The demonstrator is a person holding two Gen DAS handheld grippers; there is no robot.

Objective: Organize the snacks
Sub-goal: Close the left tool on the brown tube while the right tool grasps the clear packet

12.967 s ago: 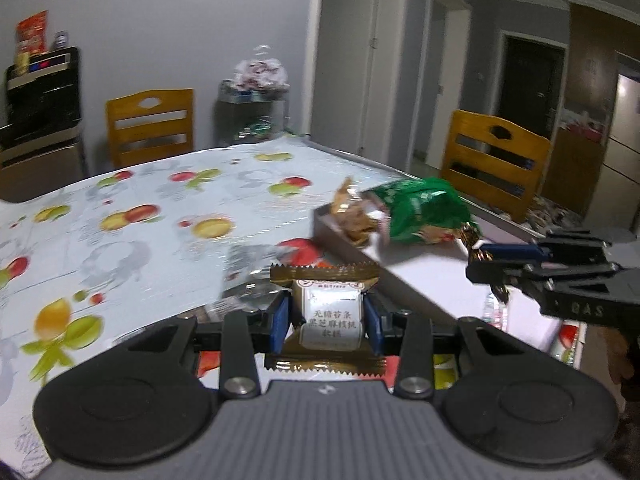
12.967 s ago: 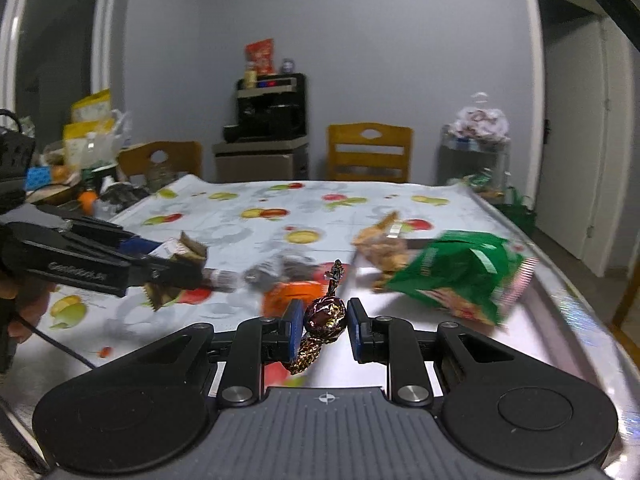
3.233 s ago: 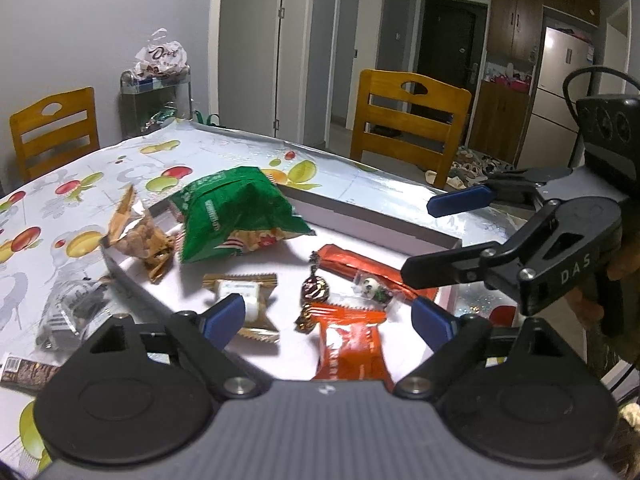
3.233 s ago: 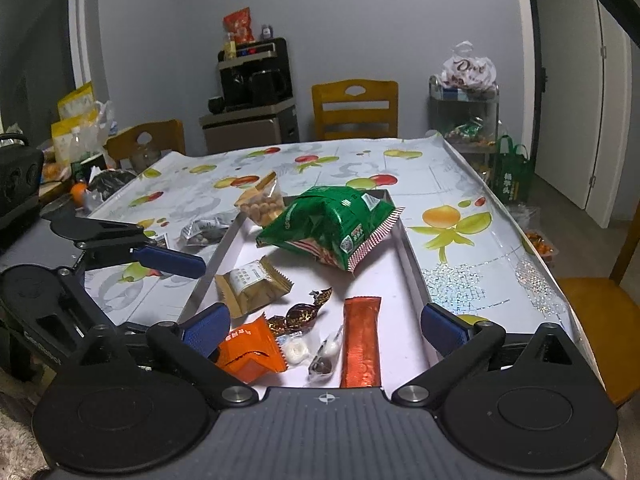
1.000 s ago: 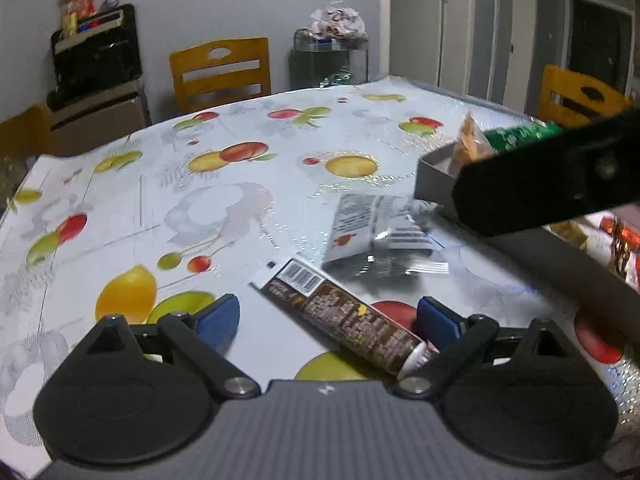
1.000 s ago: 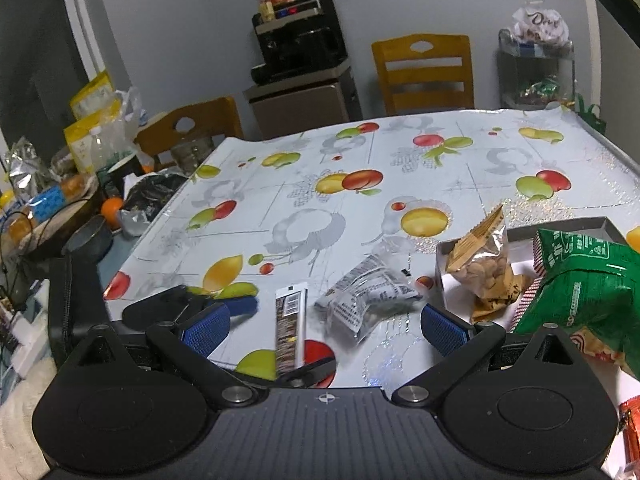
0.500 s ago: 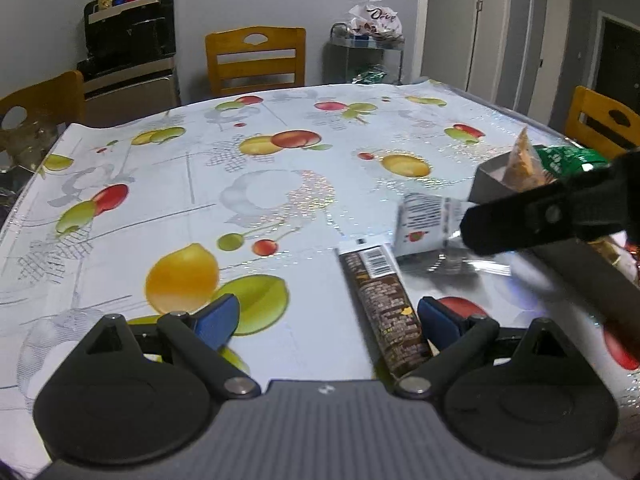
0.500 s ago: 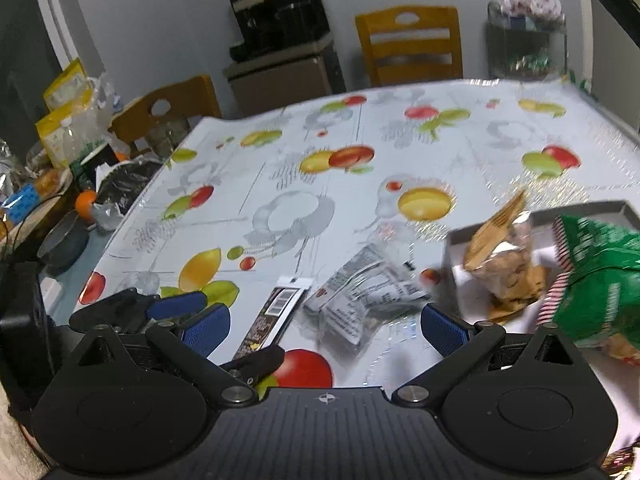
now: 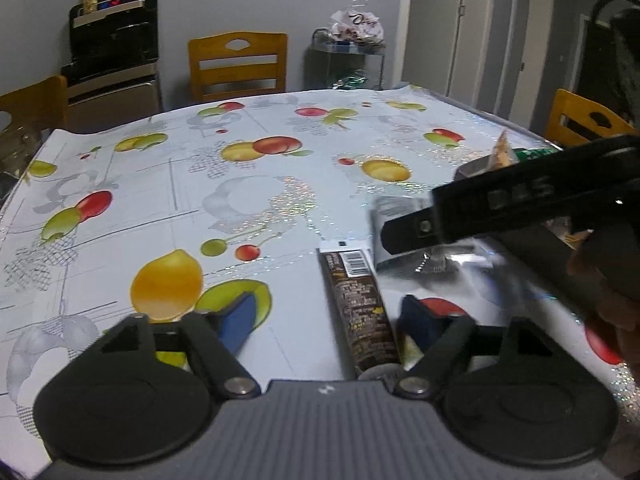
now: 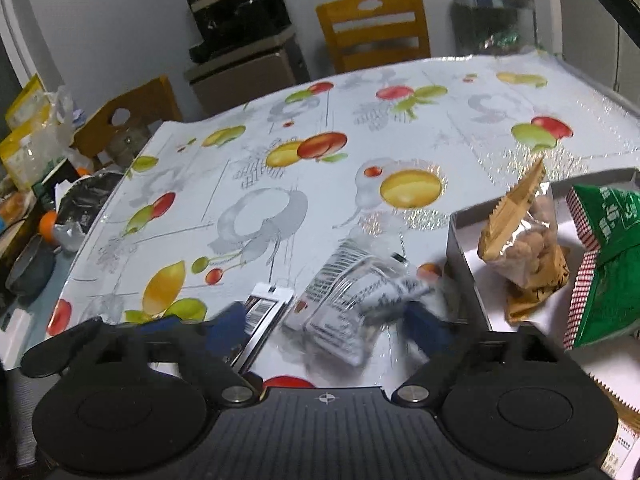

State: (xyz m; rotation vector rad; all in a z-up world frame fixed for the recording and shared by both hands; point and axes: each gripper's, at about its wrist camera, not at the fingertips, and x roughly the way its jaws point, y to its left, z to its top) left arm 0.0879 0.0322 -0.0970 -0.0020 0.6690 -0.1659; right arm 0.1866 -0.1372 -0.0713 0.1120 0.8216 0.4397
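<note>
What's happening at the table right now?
A person is working two grippers at once. The left gripper is closing around the brown snack bar lying on the tablecloth; the right gripper is closing around the clear snack packet beside the tray. Neither is gripped yet. A nut bag and green bag are already in the tray.

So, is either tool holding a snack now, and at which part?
Nothing is held yet. The left tool is closing around the brown bar's near end; the right tool is closing around the clear packet's middle. Pads touch neither.
</note>
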